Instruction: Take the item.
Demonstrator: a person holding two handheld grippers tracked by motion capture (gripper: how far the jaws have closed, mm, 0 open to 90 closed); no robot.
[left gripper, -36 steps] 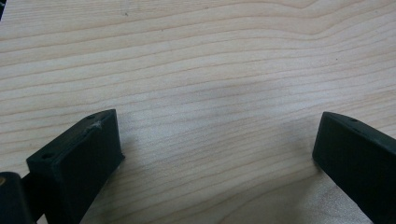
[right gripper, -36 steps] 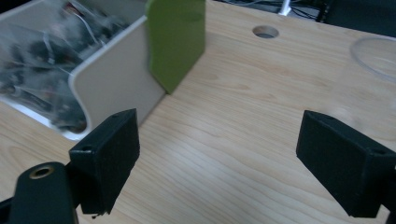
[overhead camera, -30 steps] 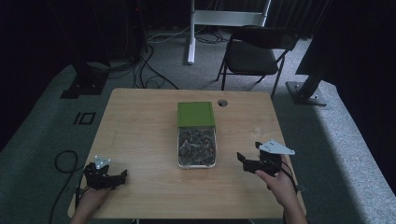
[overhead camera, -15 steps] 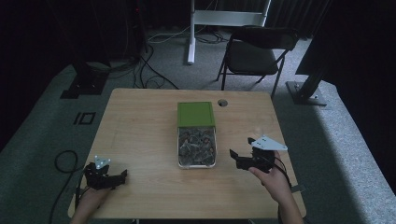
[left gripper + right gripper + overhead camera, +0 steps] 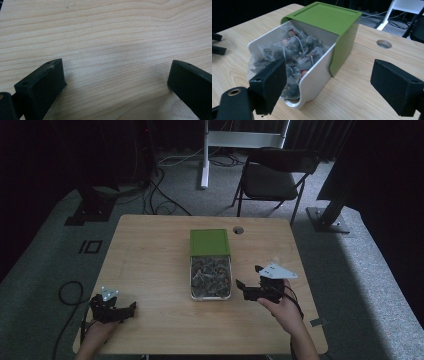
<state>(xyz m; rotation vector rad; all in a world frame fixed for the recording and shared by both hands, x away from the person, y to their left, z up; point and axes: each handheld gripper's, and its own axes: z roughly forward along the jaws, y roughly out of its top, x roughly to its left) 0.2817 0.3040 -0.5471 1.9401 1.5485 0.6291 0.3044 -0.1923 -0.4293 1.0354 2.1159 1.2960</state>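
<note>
My right gripper (image 5: 248, 290), jaws wide, hovers just beside the tea-bag box (image 5: 210, 268) mid-table, angled to reach in, I reckon, while my left gripper (image 5: 120, 309) idles open, well clear.

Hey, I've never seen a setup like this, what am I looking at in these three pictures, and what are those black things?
A person sits at a wooden table, holding a handheld two-jaw gripper in each hand. The high view looks down from above: left gripper, right gripper. The other two pictures come from cameras riding on each gripper; the black blocks are its jaws. In the middle stands a white box with a green lid, full of tea bags. Both grippers are open and hold nothing.
</note>
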